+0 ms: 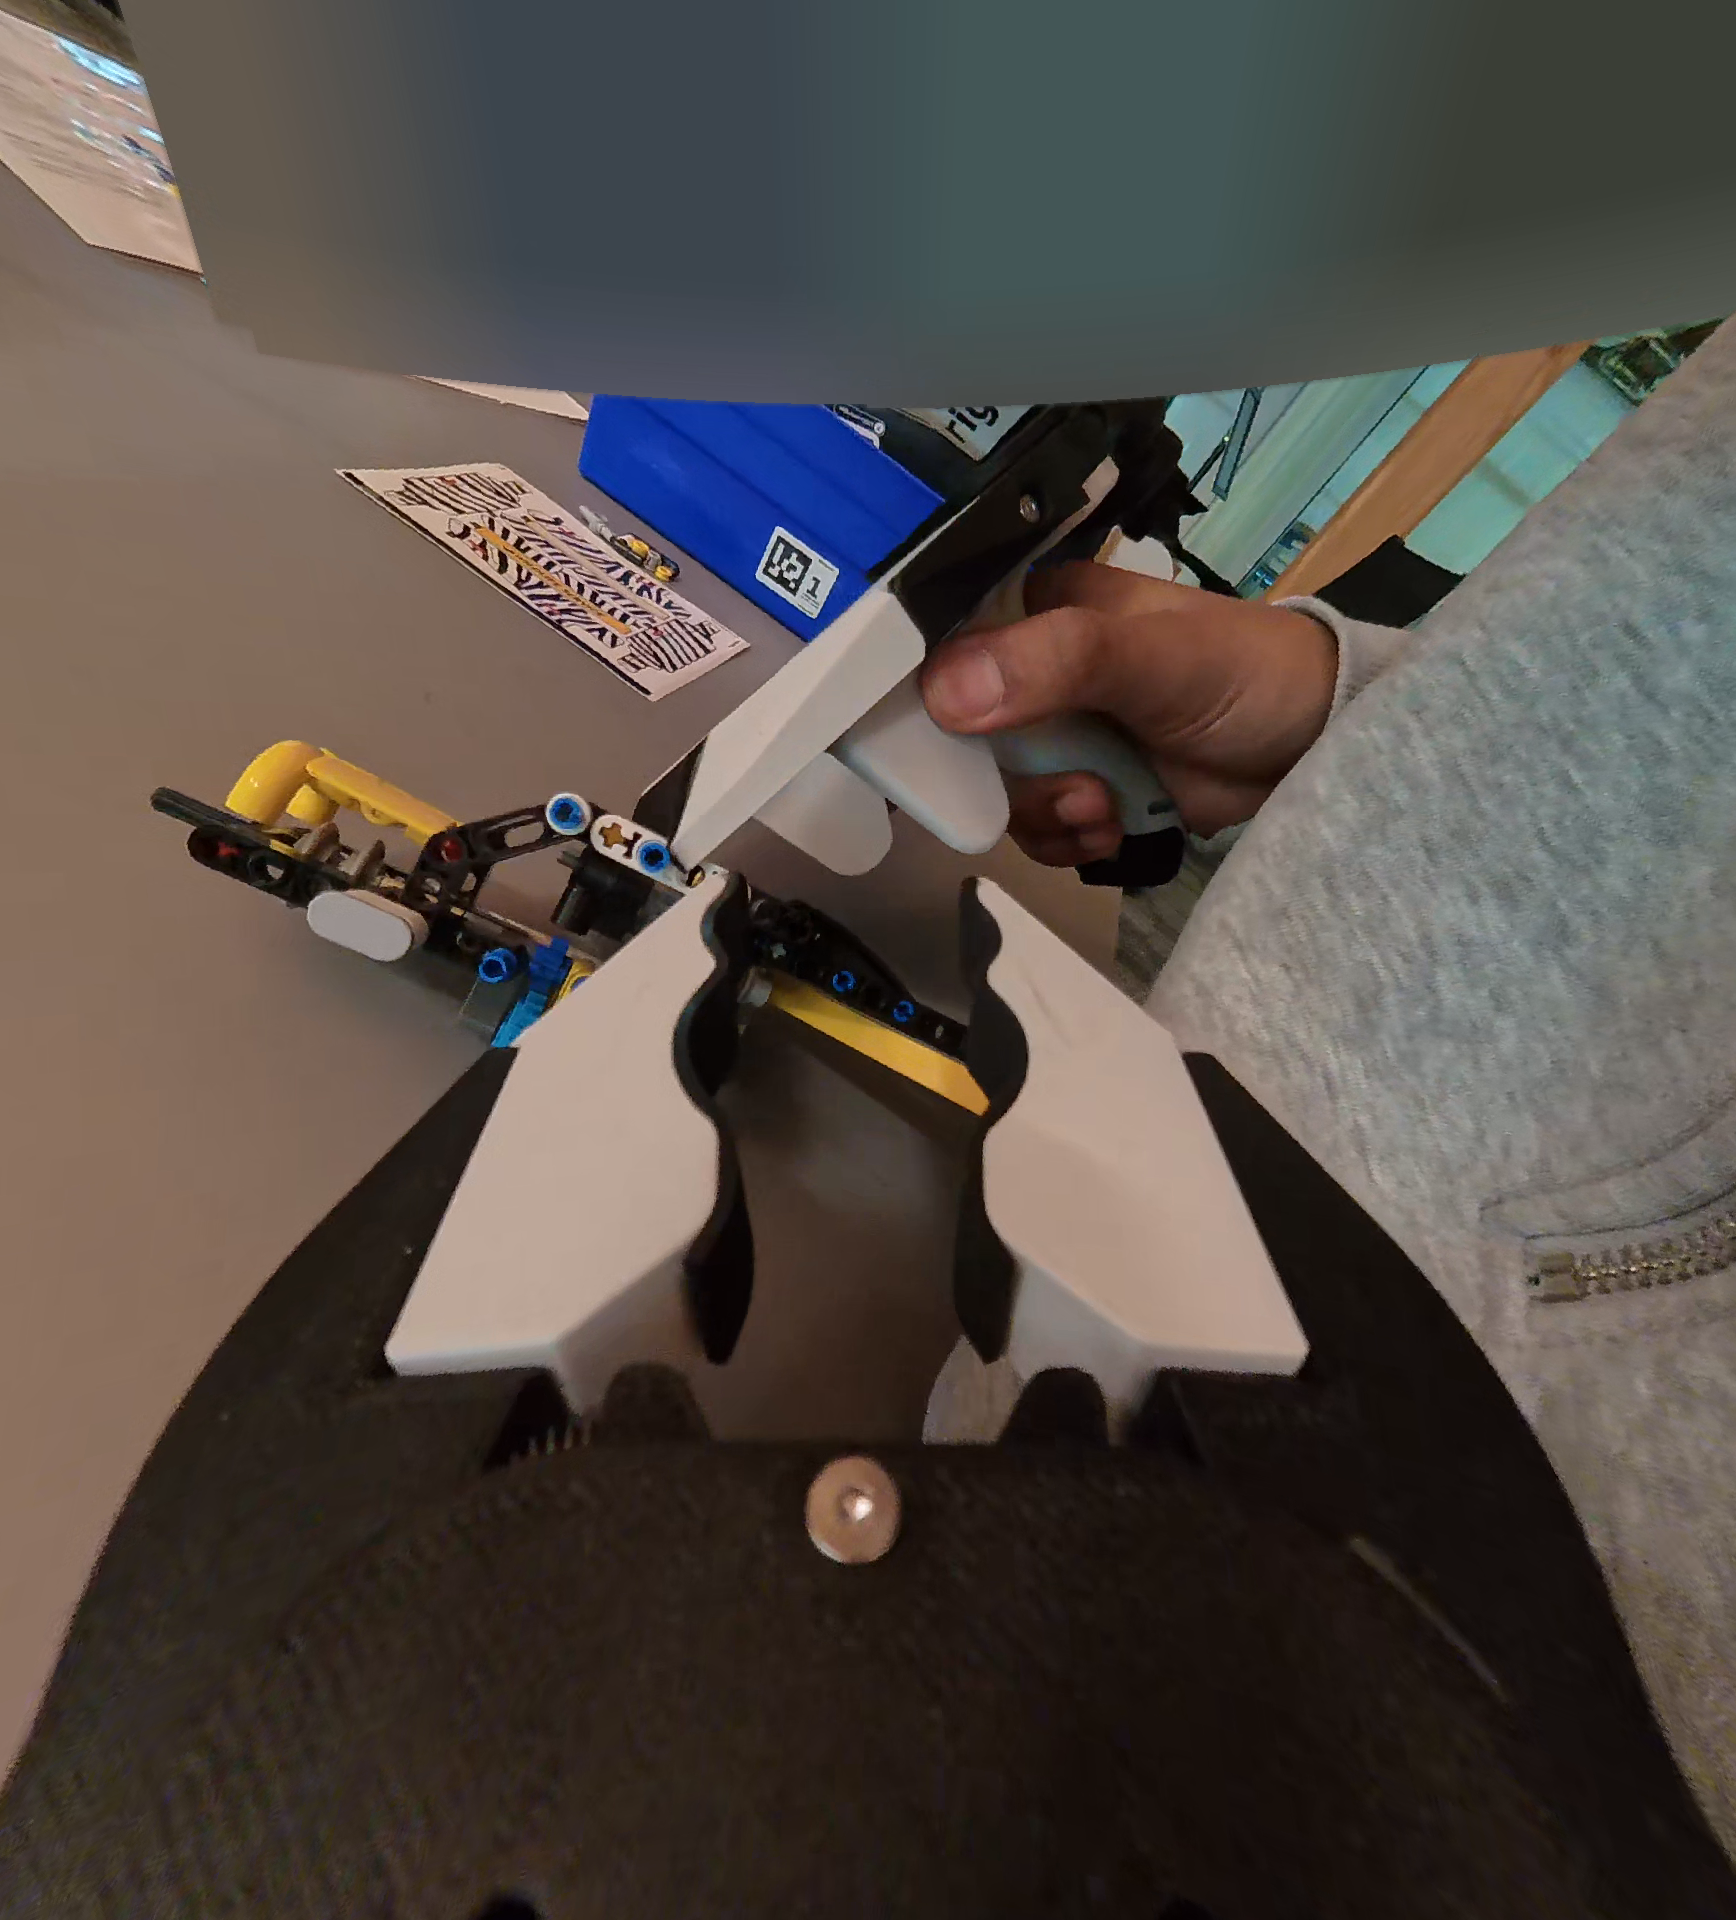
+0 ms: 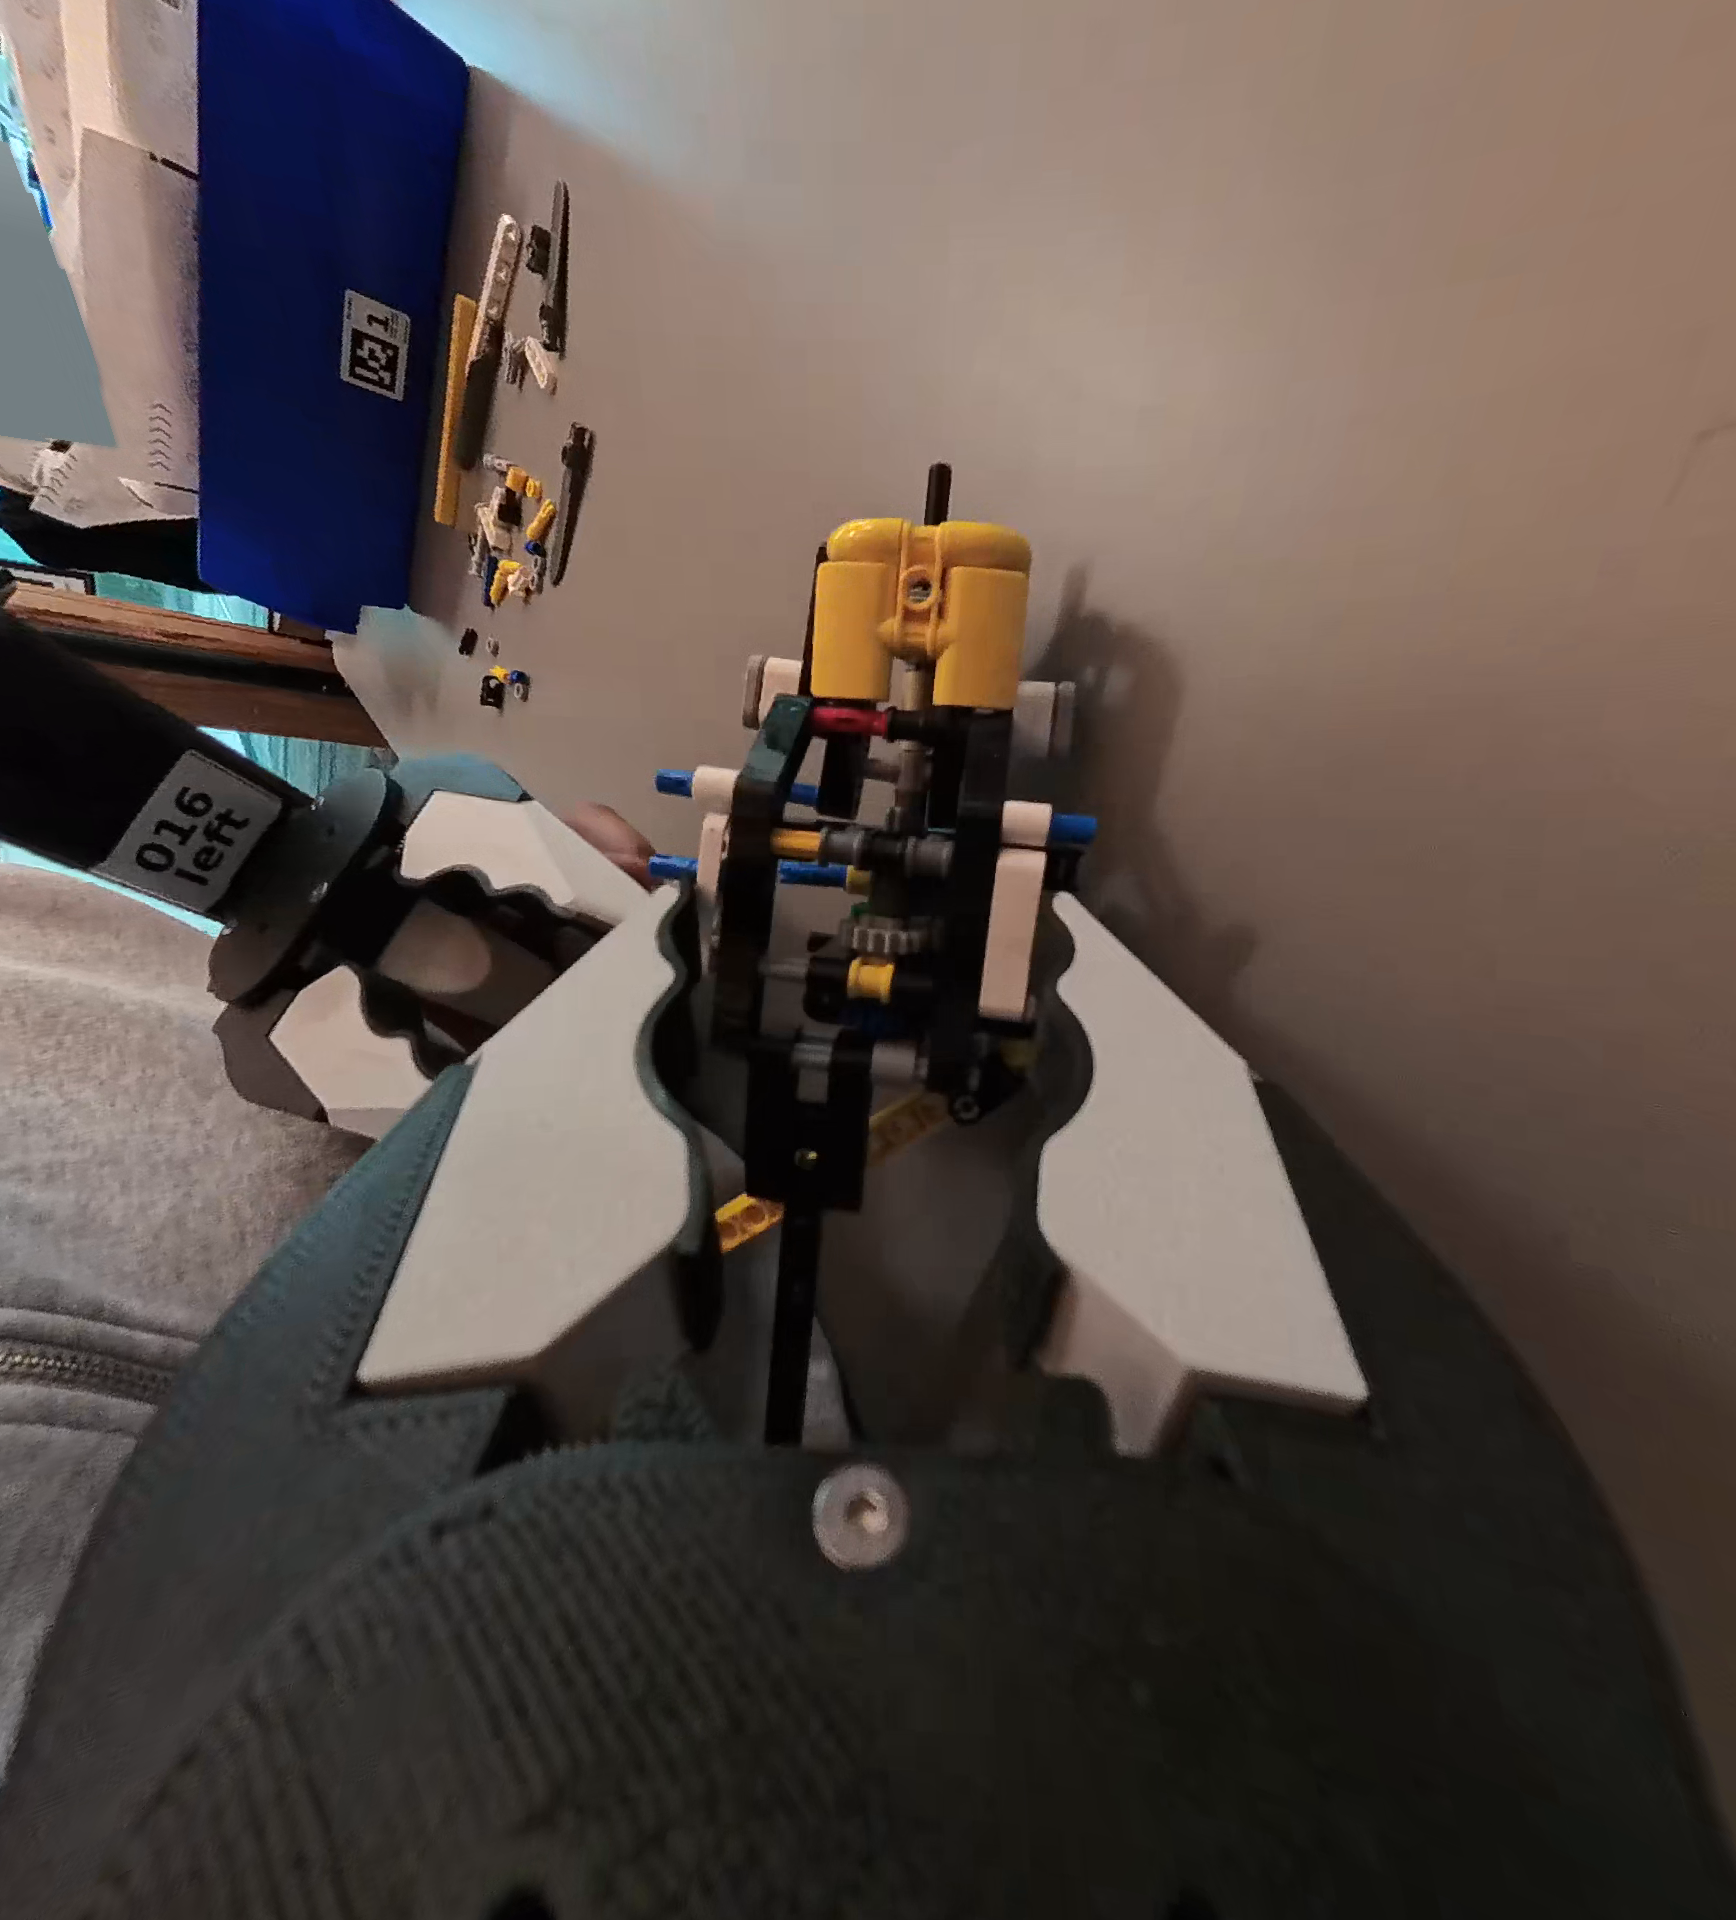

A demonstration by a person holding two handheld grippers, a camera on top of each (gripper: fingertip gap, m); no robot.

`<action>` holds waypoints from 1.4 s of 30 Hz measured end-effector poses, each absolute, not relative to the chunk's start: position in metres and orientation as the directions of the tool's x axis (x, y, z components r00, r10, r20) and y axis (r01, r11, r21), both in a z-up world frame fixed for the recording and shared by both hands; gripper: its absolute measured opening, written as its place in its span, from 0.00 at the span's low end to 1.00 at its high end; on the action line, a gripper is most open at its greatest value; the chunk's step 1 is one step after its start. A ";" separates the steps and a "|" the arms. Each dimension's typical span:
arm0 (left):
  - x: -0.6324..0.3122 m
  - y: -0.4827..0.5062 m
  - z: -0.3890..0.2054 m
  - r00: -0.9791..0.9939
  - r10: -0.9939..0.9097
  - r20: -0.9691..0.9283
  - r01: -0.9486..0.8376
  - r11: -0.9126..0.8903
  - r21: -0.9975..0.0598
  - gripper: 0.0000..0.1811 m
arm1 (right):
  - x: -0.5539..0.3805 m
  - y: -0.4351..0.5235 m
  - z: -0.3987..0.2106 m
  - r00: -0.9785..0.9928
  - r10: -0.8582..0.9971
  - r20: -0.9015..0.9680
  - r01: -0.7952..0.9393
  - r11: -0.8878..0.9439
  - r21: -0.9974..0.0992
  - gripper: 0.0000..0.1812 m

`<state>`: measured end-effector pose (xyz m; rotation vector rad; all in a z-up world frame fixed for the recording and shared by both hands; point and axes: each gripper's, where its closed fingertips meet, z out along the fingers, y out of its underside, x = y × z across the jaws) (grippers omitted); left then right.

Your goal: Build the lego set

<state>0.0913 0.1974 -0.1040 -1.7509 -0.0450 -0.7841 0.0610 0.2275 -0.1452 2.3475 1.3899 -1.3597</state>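
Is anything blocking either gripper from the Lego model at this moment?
Nothing visible does. The right gripper already has its fingers on either side of the Lego model, and the left gripper sits at the model's near end with only bare table around it. The loose pieces lie farther off by the blue box.

1. Dim, soft indoor light; brighter teal daylight from far windows.
2. Lego model (image 2: 905, 831) casts soft shadow rightward on bench (image 2: 1415, 416).
3. Strong fisheye bending at edges.
4. Loose parts (image 2: 516, 416) slightly blurred.
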 end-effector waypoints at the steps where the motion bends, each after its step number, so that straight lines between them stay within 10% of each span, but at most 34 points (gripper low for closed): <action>1: 0.091 0.198 -0.104 0.774 -0.356 0.524 0.415 -0.341 -0.844 0.21 | 0.061 0.228 -0.145 0.188 0.657 -0.730 0.740 -0.584 -0.335 0.35; 42: 0.096 0.203 -0.113 0.766 -0.361 0.532 0.400 -0.380 -0.834 0.23 | 0.065 0.229 -0.150 0.231 0.689 -0.687 0.809 -0.528 -0.258 0.35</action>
